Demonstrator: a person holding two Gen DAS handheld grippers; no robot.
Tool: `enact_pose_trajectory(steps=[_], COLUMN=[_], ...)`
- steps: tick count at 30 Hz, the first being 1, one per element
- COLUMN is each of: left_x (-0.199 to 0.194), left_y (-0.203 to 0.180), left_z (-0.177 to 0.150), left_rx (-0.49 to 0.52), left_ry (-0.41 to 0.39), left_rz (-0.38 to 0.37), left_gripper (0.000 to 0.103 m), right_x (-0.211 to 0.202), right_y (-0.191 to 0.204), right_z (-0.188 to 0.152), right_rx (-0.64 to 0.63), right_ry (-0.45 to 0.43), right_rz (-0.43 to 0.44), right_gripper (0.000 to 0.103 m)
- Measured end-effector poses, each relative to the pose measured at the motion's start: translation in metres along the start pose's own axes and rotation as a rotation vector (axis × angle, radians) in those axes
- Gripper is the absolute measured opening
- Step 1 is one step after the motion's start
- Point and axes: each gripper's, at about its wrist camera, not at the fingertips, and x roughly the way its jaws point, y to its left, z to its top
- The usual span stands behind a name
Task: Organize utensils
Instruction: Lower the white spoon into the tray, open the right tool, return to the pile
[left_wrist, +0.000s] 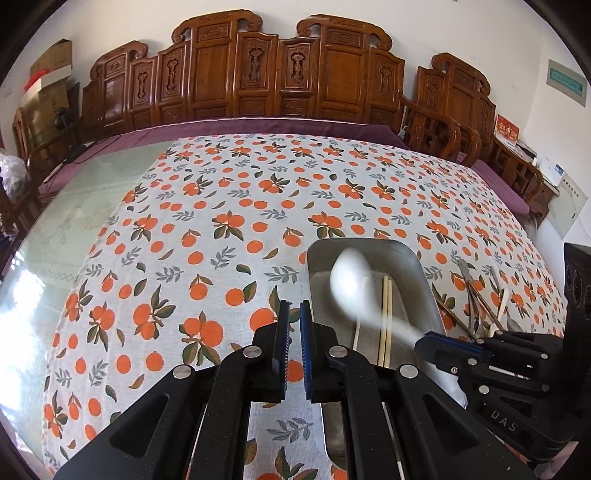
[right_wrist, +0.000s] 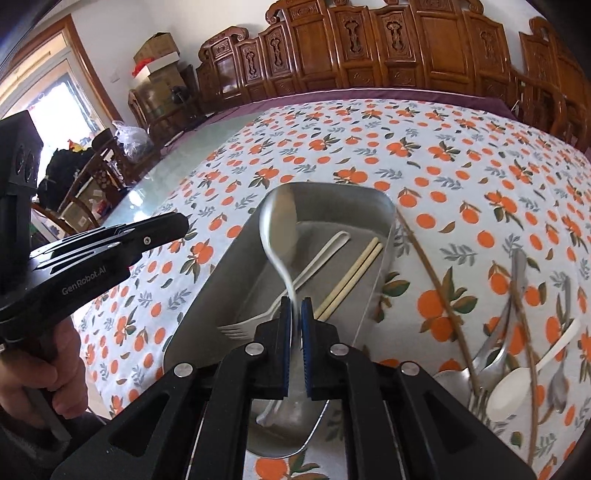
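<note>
A white spoon (right_wrist: 279, 229) is pinched by its handle in the right gripper (right_wrist: 295, 314), whose jaws are closed down to the width of that thin handle. The spoon's long axis runs straight ahead along the gripper's fingers, bowl at the far end and raised, blurred by motion. It hangs directly over a metal tray (right_wrist: 373, 284), so the drop is judged to be straight down and slightly forward, with the handle already roughly parallel to the tray's long sides.

Inside the tray lie a pair of pale chopsticks (right_wrist: 349, 280), a white fork (right_wrist: 243, 326) with tines pointing toward the camera, and a slim white handle (right_wrist: 325, 249), all running roughly lengthwise.

To the right of the tray, on the counter's orange-printed cloth (right_wrist: 443, 155), sits the unsorted pile (right_wrist: 517, 354): metal spoons, another white spoon and long brown chopsticks crossing one another. The right hand is much the nearer to this pile.

The left gripper (left_wrist: 293, 332) hovers over bare cloth just left of the tray, holding nothing, its jaws nearly together with a narrow gap between them. From its view the white spoon (left_wrist: 349, 284) appears as a smear above the tray (left_wrist: 421, 273).
</note>
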Motion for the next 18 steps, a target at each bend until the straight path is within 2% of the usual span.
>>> enact_pose_trajectory(steps=[8, 13, 15, 18], left_x=[-0.002, -0.005, -0.006, -0.008], left_y=[-0.003, -0.017, -0.024, -0.032], left_z=[0.0, 0.0, -0.001, -0.002], left_rx=[0.006, 0.027, 0.036, 0.05], left_ry=[-0.002, -0.007, -0.01, -0.016], left_rz=[-0.012, -0.039, -0.051, -0.064], left_gripper=[0.005, 0.006, 0.017, 0.028], right_x=[-0.022, -0.059, -0.068, -0.075], right_y=[-0.003, -0.026, -0.037, -0.053], right_z=[-0.001, 0.001, 0.002, 0.002], right_rx=[-0.02, -0.036, -0.049, -0.064], right_ry=[-0.04, -0.104, -0.119, -0.126], right_rz=[0.032, -0.016, -0.044, -0.09], right_gripper=[0.009, 0.009, 0.009, 0.009])
